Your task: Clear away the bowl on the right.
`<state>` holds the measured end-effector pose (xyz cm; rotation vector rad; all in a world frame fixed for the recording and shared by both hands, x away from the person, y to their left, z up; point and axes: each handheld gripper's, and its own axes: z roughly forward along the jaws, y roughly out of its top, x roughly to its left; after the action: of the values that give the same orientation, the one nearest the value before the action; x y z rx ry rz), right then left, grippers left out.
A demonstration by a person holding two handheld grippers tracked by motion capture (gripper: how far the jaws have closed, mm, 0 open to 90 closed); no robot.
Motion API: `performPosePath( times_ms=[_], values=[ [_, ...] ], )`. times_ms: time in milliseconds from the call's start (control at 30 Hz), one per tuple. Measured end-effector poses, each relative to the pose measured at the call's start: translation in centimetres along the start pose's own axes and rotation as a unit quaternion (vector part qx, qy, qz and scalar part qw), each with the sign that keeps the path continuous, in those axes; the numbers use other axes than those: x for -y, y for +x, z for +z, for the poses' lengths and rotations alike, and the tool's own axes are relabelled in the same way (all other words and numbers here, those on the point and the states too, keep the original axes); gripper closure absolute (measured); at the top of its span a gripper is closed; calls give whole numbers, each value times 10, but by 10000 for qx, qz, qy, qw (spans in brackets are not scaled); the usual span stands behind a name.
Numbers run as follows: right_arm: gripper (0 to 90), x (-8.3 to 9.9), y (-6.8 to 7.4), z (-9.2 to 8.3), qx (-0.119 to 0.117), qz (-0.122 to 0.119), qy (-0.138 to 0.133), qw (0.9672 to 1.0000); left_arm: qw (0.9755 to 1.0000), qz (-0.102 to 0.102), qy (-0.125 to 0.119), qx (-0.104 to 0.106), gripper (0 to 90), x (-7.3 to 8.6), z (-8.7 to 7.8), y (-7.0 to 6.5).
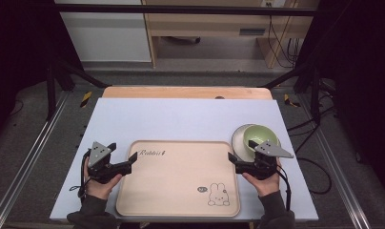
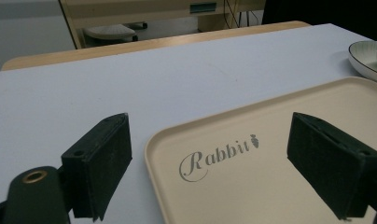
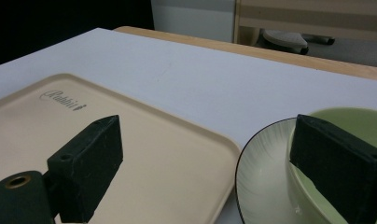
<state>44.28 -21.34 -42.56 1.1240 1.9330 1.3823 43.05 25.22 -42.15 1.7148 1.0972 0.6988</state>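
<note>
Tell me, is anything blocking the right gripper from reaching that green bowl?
Nothing visible does. The right gripper, jaws open, hovers right beside the green bowl, which sits in a white plate next to the tray.

Tray mid-table near the front edge; bowl and plate off its far right corner.

Tray [image 1: 178,179] lies on the table [image 1: 181,117], toward the person's side, with bare table behind it. Plate [image 1: 238,138] sits on the table just beside the tray's far right corner, apart from the rim. Bowl [image 1: 259,136] rests in the plate. Left gripper [image 1: 121,155] sits at the tray's left edge near the far left corner, one jaw over the table, one over the tray. Right gripper [image 1: 248,152] sits at the right edge, jaws spanning tray corner and bowl.
</note>
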Motion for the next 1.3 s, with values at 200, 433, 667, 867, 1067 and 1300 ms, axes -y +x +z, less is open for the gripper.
performPosePath(
  times_ms=[200,433,667,867,1067,1300],
  values=[
    [94,0,0,0,-22,-32,20,10000,10000,-8,-19,-29,135,0,-1,0],
    [99,-1,1,-2,-10,-25,-8,10000,10000,15,-19,-43,137,0,-1,0],
    [100,-2,1,-2,13,-42,7,10000,10000,25,-13,-40,137,1,-1,-1],
    [100,-4,-1,-6,70,-11,-1,10000,10000,26,-11,-52,138,1,-1,-1],
    [100,-7,-4,-8,131,6,29,9999,10000,27,-15,-56,138,1,-1,-1],
    [103,-10,-9,-14,244,76,9,9997,10000,14,-32,-51,138,1,-1,-1]
  ],
)
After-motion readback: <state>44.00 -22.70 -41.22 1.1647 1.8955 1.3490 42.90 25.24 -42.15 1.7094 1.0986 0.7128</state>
